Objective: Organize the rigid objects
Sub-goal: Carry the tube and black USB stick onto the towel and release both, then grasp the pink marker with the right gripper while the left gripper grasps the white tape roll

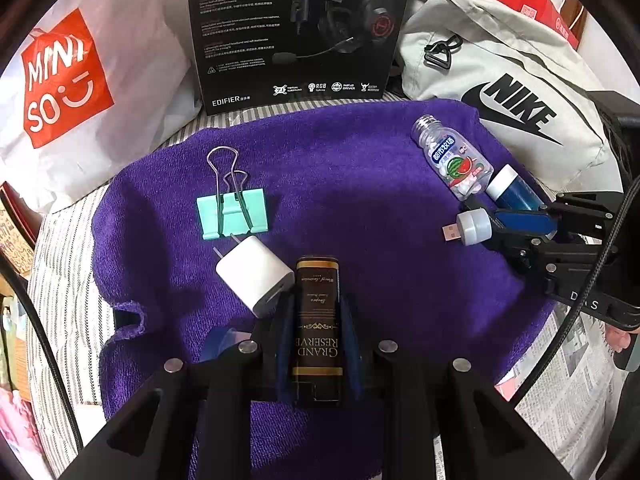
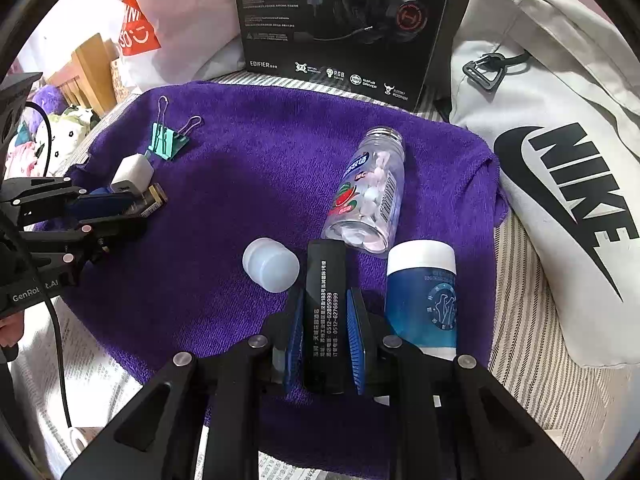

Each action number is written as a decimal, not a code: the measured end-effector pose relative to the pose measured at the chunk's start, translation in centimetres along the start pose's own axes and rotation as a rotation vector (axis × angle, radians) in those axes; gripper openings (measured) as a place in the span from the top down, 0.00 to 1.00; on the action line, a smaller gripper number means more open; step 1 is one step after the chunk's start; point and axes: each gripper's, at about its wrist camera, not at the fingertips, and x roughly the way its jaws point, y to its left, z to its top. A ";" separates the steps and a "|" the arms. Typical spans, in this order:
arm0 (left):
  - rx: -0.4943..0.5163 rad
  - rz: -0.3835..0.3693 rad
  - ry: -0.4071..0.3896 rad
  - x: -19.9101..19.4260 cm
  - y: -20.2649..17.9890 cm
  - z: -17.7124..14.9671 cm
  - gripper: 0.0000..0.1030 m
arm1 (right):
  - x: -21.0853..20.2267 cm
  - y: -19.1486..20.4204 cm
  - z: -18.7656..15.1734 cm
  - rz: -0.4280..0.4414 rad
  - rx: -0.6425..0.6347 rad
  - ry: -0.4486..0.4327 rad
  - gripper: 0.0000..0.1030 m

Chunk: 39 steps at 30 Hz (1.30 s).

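Note:
My left gripper (image 1: pixel 317 312) is shut on a dark brown "Grand Reserve" box (image 1: pixel 317 320), held low over the purple towel (image 1: pixel 340 168). A white charger cube (image 1: pixel 255 274) touches its left side, with a mint binder clip (image 1: pixel 232 216) behind. My right gripper (image 2: pixel 325 320) is shut on a black lighter-like box (image 2: pixel 324 316). A white USB night light (image 2: pixel 271 265) lies to its left, a blue tube (image 2: pixel 422 300) to its right, a clear candy bottle (image 2: pixel 366 196) ahead. The right gripper also shows in the left wrist view (image 1: pixel 516 224).
A black Edifier headset box (image 1: pixel 300 28) stands behind the towel. A white Nike bag (image 1: pixel 512 92) lies at the right, a Miniso bag (image 1: pixel 76 80) at the left. Newspaper (image 2: pixel 80 368) covers the surface under the towel's front edge.

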 end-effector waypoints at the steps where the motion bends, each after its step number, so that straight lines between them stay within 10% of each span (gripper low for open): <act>1: -0.002 0.001 0.000 0.0 0.0 0.0 0.78 | 0.0 0.0 0.0 -0.002 0.000 -0.001 0.79; 13: -0.013 0.007 0.020 -1.0 -0.5 -1.2 0.68 | -0.1 -0.1 0.1 0.016 0.006 0.015 0.78; 16: -0.018 -0.028 0.028 -1.3 -0.8 -1.7 0.50 | -0.5 -0.4 -0.3 0.079 0.039 0.030 0.66; 26: -0.077 0.011 -0.049 -6.2 -0.5 -4.1 0.50 | -7.6 1.2 -3.6 0.050 0.070 -0.073 0.45; 32: -0.118 0.013 -0.090 -9.4 0.7 -6.6 0.50 | -9.1 4.4 -6.7 0.123 0.096 -0.076 0.47; 35: -0.138 0.010 -0.103 -10.4 1.6 -7.7 0.50 | -7.7 6.0 -8.2 0.144 0.112 -0.032 0.71; 39: -0.185 0.000 -0.112 -11.0 2.8 -9.2 0.50 | -6.0 6.6 -9.2 0.185 0.185 0.000 0.73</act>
